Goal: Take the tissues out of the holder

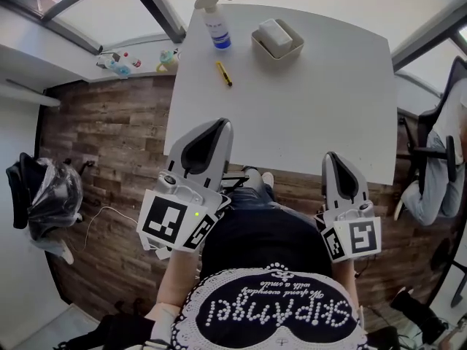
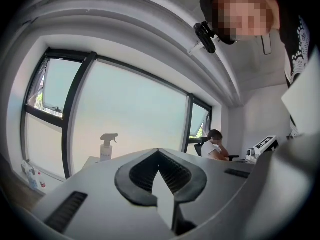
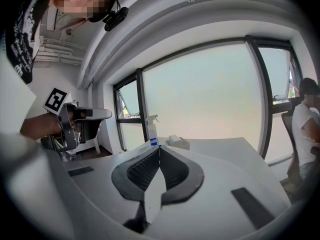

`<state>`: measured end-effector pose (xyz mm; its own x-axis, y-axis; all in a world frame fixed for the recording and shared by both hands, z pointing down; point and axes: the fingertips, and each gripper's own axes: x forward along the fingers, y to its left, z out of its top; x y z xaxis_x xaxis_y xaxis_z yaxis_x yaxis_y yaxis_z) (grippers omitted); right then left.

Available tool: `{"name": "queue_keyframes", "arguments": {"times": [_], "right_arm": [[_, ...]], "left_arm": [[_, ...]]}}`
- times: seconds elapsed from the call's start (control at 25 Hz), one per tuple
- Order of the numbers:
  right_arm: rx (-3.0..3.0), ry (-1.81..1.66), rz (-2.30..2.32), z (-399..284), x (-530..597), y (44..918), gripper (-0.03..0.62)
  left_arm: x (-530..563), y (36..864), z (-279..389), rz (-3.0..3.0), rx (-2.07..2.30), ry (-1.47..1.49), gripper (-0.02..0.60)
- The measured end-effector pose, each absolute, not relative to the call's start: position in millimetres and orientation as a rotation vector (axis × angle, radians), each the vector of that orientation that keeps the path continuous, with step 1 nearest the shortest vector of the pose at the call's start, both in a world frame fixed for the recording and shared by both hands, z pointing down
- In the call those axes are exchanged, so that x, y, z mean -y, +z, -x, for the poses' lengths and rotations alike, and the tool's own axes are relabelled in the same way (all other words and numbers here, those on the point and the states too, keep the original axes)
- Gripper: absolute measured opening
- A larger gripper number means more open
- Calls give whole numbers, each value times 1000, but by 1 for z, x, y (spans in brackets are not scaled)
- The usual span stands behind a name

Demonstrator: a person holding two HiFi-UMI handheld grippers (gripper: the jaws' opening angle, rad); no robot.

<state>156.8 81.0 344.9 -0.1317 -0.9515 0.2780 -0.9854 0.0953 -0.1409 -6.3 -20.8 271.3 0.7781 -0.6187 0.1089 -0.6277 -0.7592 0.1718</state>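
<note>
The tissue holder (image 1: 278,41) is a beige tray with a white tissue pack in it, at the far side of the white table (image 1: 306,115). It also shows small in the right gripper view, as the tissue holder (image 3: 178,142) beyond the jaw tips. Both grippers hang at the table's near edge, well short of the holder. My left gripper (image 1: 221,123) is shut and empty, its tips meeting in its own view (image 2: 158,150). My right gripper (image 1: 330,156) is likewise shut with nothing in it (image 3: 160,147).
A spray bottle (image 1: 216,20) stands left of the holder, and a yellow cutter (image 1: 223,73) lies nearer on the table. A seated person (image 1: 438,159) is at the right. A black bag (image 1: 44,195) sits on the wooden floor at the left.
</note>
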Motion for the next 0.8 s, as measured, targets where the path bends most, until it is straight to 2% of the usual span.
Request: {"name": "queue_keyframes", "arguments": {"times": [0.8], "right_arm": [[2212, 480, -2046, -127, -22, 331, 11]], "left_arm": [[76, 266, 27, -2793, 896, 92, 2]]}}
